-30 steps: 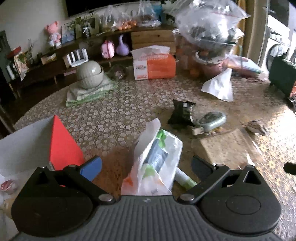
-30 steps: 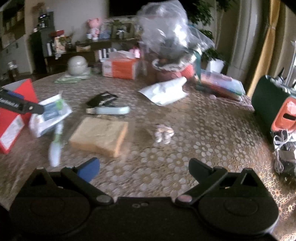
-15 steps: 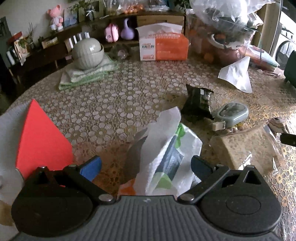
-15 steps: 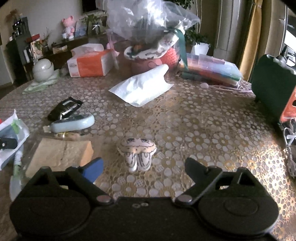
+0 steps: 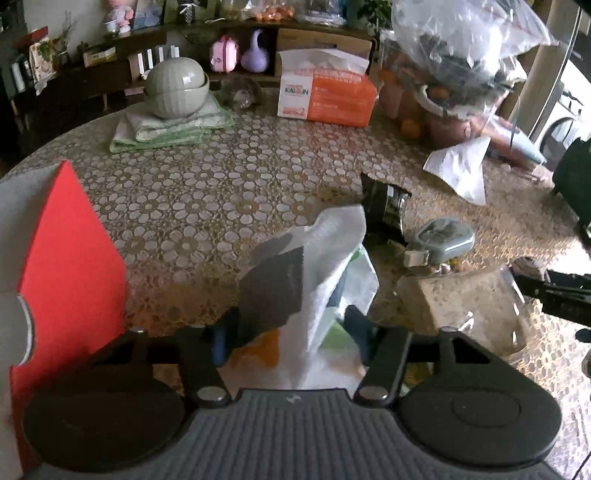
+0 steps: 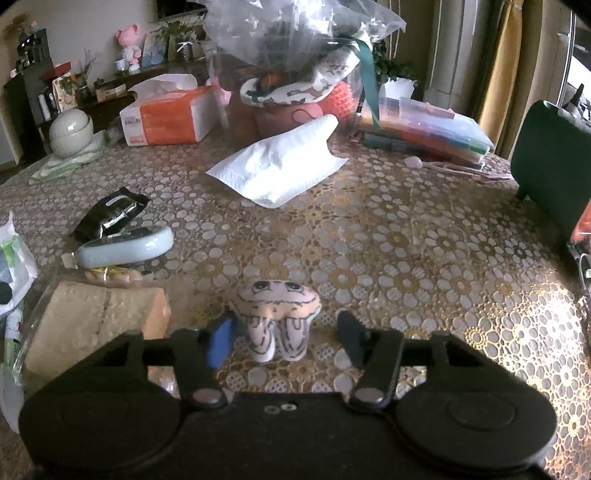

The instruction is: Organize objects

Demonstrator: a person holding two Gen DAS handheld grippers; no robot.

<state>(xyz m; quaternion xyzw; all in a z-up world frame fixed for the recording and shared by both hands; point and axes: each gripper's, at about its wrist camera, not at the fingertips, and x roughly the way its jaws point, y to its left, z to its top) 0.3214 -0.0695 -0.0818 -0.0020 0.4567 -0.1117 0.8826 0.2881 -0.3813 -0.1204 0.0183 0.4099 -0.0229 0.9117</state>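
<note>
A white plastic bag [image 5: 317, 273] with packets inside lies on the patterned table. My left gripper [image 5: 290, 332] has its jaws closed in on the bag's near end and they press its sides. A small pink plush toy with a drawn face [image 6: 277, 314] stands on the table between the jaws of my right gripper [image 6: 282, 338]; the jaws are partly closed with small gaps to the toy on both sides. The bag's edge also shows in the right wrist view [image 6: 14, 258].
A red box [image 5: 70, 258] stands at left. A bagged bread slice [image 6: 92, 321], a grey-blue case [image 6: 125, 247], a black packet [image 6: 110, 212], a white tissue [image 6: 284, 166], an orange tissue pack [image 5: 325, 96], a lidded bowl on cloths [image 5: 175, 86] and a large clear bag [image 6: 295, 33] crowd the table.
Both grippers' jaws have narrowed from wide open. The left moved forward onto the white bag. The right swung right and forward until the plush toy sits between its jaws.
</note>
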